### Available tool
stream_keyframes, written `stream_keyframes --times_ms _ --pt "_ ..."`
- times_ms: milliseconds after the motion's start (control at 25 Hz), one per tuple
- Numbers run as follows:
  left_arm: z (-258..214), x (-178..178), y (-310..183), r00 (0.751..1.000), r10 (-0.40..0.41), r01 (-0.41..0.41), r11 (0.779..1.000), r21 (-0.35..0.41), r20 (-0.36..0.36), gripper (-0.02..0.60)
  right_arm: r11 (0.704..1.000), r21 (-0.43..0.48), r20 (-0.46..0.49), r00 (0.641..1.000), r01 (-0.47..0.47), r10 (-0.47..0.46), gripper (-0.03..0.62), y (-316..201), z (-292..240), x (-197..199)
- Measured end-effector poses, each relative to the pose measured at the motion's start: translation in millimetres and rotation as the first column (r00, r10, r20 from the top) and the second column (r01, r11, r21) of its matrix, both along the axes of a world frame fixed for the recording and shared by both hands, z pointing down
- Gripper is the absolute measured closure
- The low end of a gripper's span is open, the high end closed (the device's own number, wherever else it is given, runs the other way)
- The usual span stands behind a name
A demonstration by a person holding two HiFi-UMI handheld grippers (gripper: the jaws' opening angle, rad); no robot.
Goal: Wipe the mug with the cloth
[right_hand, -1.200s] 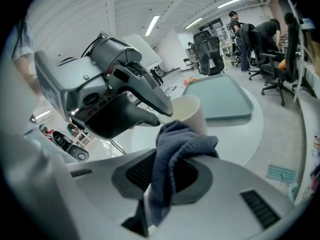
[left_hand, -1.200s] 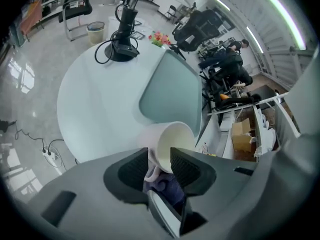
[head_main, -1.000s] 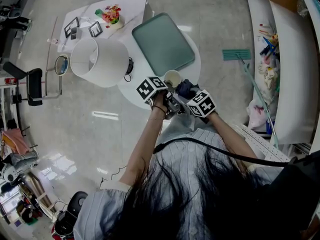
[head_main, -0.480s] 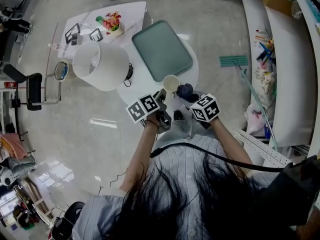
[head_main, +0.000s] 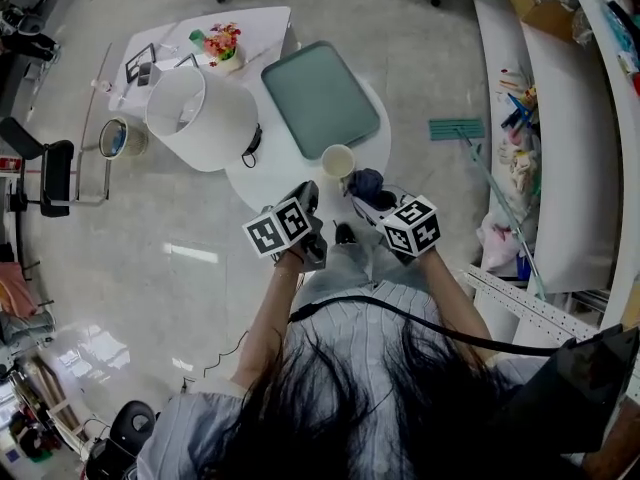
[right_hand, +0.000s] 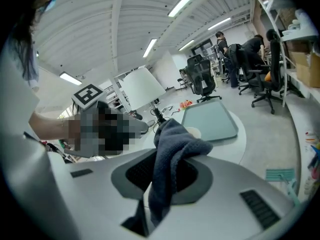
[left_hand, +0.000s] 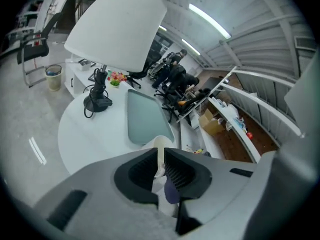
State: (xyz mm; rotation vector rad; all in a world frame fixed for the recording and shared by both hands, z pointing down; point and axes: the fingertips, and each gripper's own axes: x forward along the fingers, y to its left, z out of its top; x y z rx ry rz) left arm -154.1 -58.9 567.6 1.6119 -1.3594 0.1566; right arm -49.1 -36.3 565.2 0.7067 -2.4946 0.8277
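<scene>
Right gripper (right_hand: 166,170) clamps the cloth (right_hand: 175,144), wad sticking out for wiping. Left gripper (left_hand: 160,166) nearly closed, empty, just short of the mug (head_main: 338,159).

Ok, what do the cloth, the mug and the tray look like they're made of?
Cloth: soft dark blue textile, knit or terry by its nubbly surface and limp folds. Mug: cream, smooth, probably glazed ceramic, though plastic is possible. Tray: matte grey-green with rounded corners, likely plastic.
</scene>
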Motion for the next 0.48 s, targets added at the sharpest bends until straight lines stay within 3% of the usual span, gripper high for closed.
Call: stream_keyframes --times_ms 240,360,480 --pt "4 -9 21 0.996 0.045 -0.046 0.999 0.010 0.073 0.535 0.999 0.021 -0.026 0.999 -0.036 0.037 0.513 13 -10 6" --pt "1 -8 23 0.988 0.076 -0.082 0.996 0.043 0.131 0.538 0.999 0.038 -0.029 0.999 -0.038 0.040 0.513 19 -18 9" --pt "-6 -3 21 0.988 0.068 -0.079 0.994 0.078 0.142 0.540 0.998 0.046 -0.031 0.999 -0.032 0.033 0.513 23 -23 14"
